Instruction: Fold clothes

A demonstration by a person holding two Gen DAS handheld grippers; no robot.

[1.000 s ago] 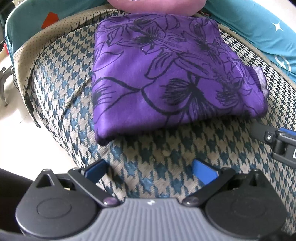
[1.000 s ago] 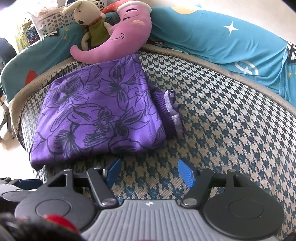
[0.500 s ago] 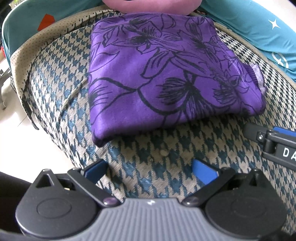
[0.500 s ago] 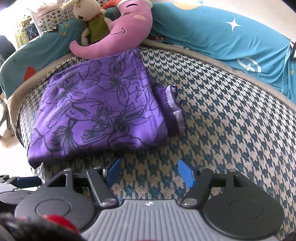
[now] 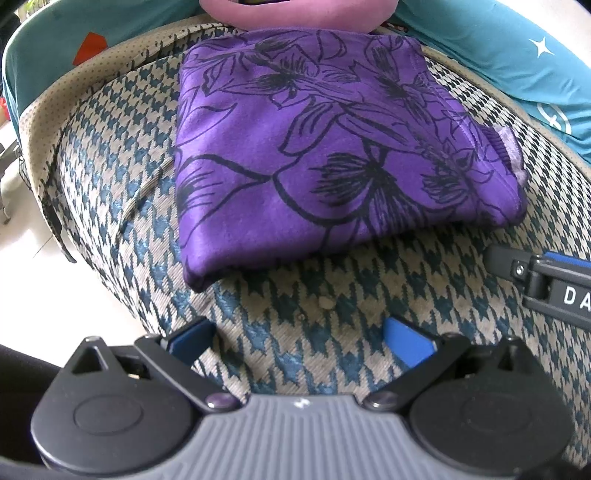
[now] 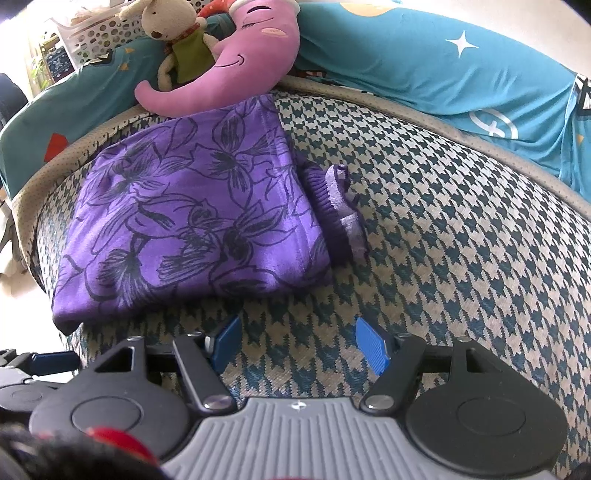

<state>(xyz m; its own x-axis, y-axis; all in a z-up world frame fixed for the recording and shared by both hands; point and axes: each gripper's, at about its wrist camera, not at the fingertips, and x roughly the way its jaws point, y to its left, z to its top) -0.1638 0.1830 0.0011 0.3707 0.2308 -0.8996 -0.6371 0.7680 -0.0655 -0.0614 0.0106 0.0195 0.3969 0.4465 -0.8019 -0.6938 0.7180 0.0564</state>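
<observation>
A purple garment (image 5: pixel 325 155) printed with black flowers lies folded into a flat rectangle on the houndstooth cushion (image 5: pixel 317 325). Its ribbed lilac cuff (image 6: pixel 343 214) sticks out at the right side of the fold. My left gripper (image 5: pixel 299 338) hovers open over bare cushion just in front of the garment's near edge, nothing between its blue pads. My right gripper (image 6: pixel 297 345) is open too, in front of the garment's (image 6: pixel 192 218) near right corner and apart from it. The right gripper's body (image 5: pixel 546 280) shows at the right edge of the left wrist view.
A pink moon-shaped plush (image 6: pixel 236 66) and a rabbit toy (image 6: pixel 173 33) rest at the back against teal star-print bedding (image 6: pixel 443 62). The cushion's beige rim (image 5: pixel 48 110) drops to a pale floor (image 5: pixel 44 266) on the left. Open cushion (image 6: pixel 461 240) spreads to the right.
Both grippers have drifted slightly, so the garment sits a little lower and nearer in each view. The garment itself has not moved, and both grippers stay open.
</observation>
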